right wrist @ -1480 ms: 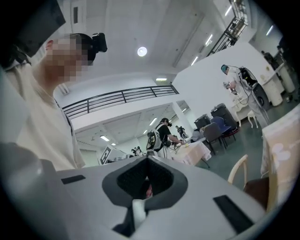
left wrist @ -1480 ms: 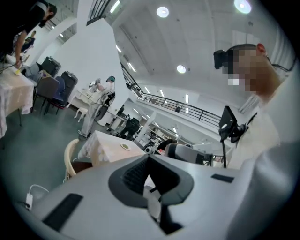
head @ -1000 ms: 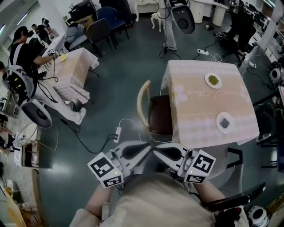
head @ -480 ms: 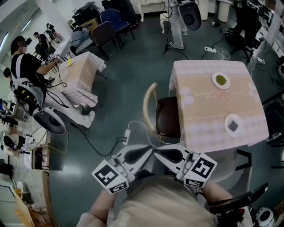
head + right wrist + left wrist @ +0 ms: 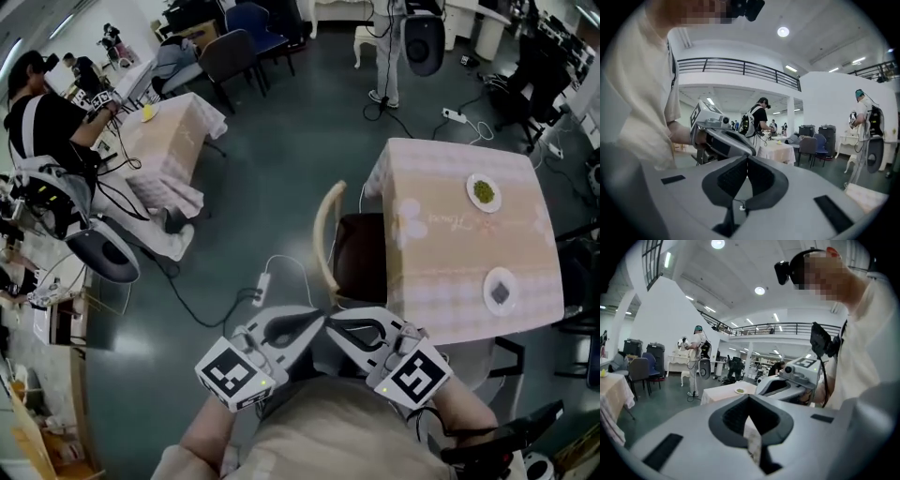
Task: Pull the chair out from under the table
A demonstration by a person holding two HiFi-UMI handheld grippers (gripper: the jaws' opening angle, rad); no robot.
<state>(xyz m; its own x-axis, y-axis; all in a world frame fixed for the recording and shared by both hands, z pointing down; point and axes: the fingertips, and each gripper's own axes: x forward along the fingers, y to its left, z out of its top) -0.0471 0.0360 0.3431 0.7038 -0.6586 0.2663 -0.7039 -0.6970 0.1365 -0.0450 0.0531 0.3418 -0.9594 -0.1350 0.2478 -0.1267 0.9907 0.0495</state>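
Observation:
In the head view the chair, with a tan curved back and a dark brown seat, stands tucked under the table, which wears a pink checked cloth. Both grippers are held close to my body, well short of the chair back. My left gripper and right gripper point toward each other with their tips almost meeting. Each is shut and empty. The left gripper shows shut jaws in its own view, and so does the right gripper.
Two small plates sit on the table. A white power strip with its cable lies on the floor left of the chair. Another clothed table and a seated person are far left. A black chair is at lower right.
The chair and table have slid rightward in the head view; the chair stays tucked in. Both grippers shifted slightly, and the right one rolled, so its marker cube sits at a new angle.

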